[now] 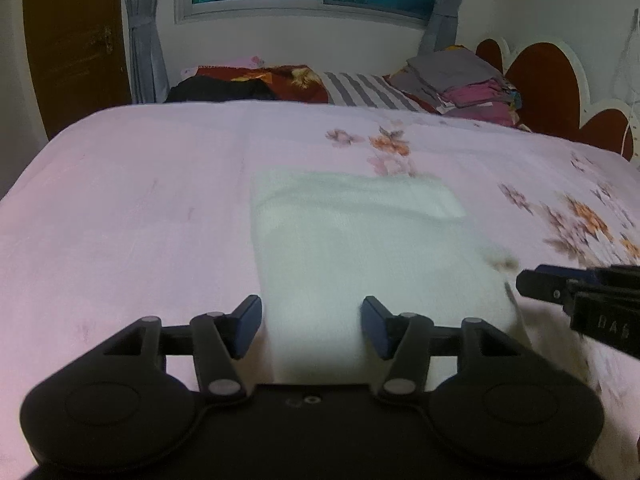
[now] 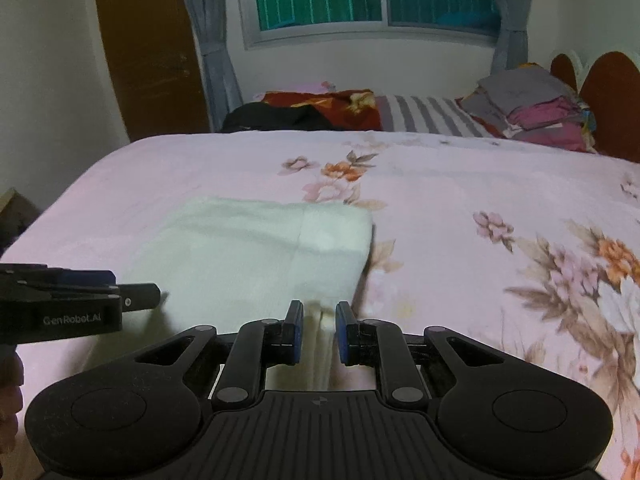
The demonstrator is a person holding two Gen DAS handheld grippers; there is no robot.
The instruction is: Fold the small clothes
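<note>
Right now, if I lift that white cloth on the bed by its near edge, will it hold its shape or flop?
The white cloth will probably flop: it lies in soft folded layers. It looks light, and its layers may slide apart. The right gripper seems to pinch only a thin edge.

Folded white garment (image 1: 360, 240) on bed

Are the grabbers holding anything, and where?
The right hand-held gripper pinches the white cloth by its near edge. The left hand-held gripper holds nothing.
</note>
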